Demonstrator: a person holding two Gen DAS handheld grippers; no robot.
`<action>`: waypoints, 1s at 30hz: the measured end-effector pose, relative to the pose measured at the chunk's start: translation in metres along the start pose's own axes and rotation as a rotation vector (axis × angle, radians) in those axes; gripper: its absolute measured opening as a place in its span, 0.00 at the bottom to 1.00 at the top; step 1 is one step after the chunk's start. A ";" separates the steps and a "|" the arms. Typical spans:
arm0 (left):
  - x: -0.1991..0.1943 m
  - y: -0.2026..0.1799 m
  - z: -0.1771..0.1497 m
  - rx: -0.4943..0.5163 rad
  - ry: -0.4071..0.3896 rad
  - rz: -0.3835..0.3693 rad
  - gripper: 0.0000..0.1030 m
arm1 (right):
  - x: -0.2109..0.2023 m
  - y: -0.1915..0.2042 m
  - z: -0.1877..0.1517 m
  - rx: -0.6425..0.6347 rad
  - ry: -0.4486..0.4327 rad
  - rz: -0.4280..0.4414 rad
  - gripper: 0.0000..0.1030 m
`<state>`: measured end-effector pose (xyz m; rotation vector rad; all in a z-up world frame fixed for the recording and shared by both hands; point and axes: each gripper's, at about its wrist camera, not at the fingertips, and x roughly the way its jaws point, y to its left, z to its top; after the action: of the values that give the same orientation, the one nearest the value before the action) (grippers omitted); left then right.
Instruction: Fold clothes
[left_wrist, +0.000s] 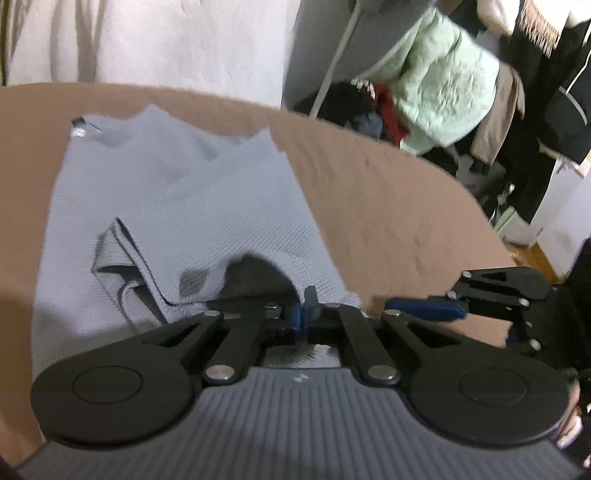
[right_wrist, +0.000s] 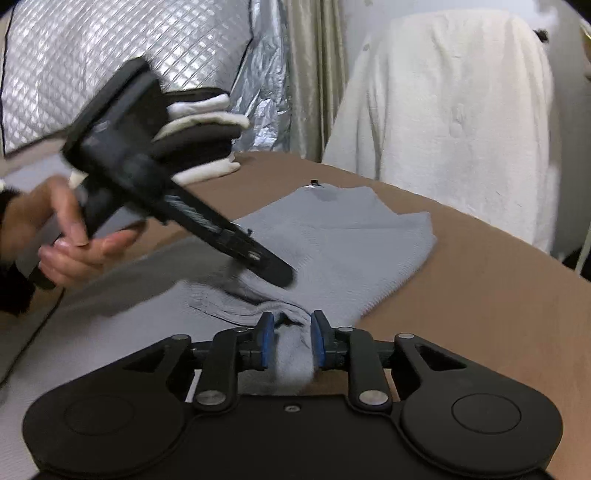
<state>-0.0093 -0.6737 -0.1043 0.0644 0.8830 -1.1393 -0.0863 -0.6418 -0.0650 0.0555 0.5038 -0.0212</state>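
Left gripper (left_wrist: 309, 308) has its jaws together at the near hem of the grey waffle-knit garment (left_wrist: 177, 192), cloth caught or not I cannot tell. The garment lies on the brown table (left_wrist: 388, 192), long axis toward twelve o'clock. Right gripper (right_wrist: 291, 341) is clamped on a bunched fold. No readable writing.

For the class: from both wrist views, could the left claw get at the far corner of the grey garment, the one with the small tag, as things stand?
Probably yes. Nothing lies between the left claw, shut at the near edge, and the tagged corner of the grey garment. The right claw pinches a near fold, off to the side.
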 end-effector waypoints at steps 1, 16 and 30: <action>-0.008 -0.002 -0.001 -0.020 -0.012 -0.027 0.01 | -0.001 -0.001 -0.001 0.008 -0.004 -0.012 0.25; -0.015 -0.001 -0.042 -0.172 0.196 0.061 0.10 | 0.037 0.001 -0.002 0.101 0.172 -0.106 0.44; 0.001 0.095 0.049 -0.084 0.007 0.328 0.52 | 0.045 -0.003 -0.004 0.129 0.119 -0.114 0.37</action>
<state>0.0955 -0.6538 -0.1080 0.1391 0.8885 -0.7963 -0.0493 -0.6448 -0.0900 0.1550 0.6239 -0.1624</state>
